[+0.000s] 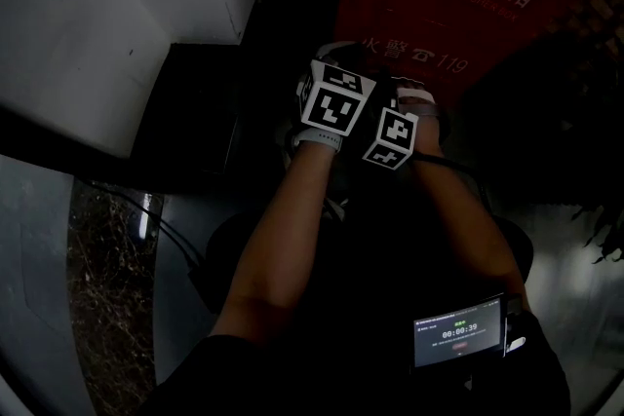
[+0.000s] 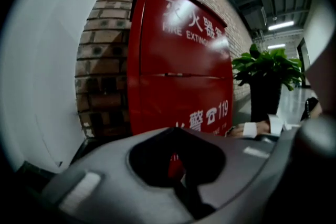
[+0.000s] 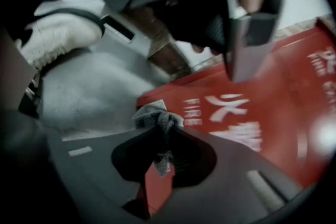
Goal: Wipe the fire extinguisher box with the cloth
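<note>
Straight ahead of your right gripper point(image 3: 164, 131), closed on the grey cloth point(image 3: 149, 115), stands the red fire extinguisher box point(image 3: 262, 107); your left gripper point(image 2: 178, 134) is closed, empty.

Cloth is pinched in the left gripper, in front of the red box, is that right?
Not quite. The right gripper view shows the cloth pinched in the right gripper, not the left gripper. It is in front of the red box.
</note>
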Tool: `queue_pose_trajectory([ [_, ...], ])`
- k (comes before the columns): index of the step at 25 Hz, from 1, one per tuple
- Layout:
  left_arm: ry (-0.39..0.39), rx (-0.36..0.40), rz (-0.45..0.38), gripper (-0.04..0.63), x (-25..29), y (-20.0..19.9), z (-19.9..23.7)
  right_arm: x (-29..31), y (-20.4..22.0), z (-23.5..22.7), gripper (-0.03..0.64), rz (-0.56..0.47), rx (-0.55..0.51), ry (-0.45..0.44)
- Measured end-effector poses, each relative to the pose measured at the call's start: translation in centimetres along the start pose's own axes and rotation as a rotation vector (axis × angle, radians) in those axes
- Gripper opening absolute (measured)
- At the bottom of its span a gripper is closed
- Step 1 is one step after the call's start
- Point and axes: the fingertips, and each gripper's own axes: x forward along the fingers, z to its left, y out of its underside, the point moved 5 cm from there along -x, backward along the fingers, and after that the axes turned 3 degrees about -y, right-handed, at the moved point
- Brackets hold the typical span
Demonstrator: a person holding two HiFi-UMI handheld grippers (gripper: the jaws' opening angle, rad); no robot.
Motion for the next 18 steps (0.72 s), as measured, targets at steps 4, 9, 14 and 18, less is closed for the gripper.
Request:
queue_pose_trajectory([
  [4, 0.01, 0.043, -0.107, 0.0, -1.7, -4.9, -1.3, -5.1, 0.1, -5.3, 0.057, -0.022, 0.036, 0.115],
  [9, 0.028, -0.031, -0.18, 0.0, -3.6, -9.4, -2.7, -11.2, -0.3, -12.2, 0.057, -0.043, 0.036, 0.268],
  [14, 0.009, -0.015, -0.218, 0.0, -3.8, -10.7, -3.4, -16.1, -0.7, -17.8, 0.057, -0.068, 0.029, 0.402],
  [18, 0.011, -0.027, -0.218, 0.0, -3.9, -10.7, -3.8, -19.8, -1.5, -22.1, 0.057, -0.077, 0.002, 0.498],
])
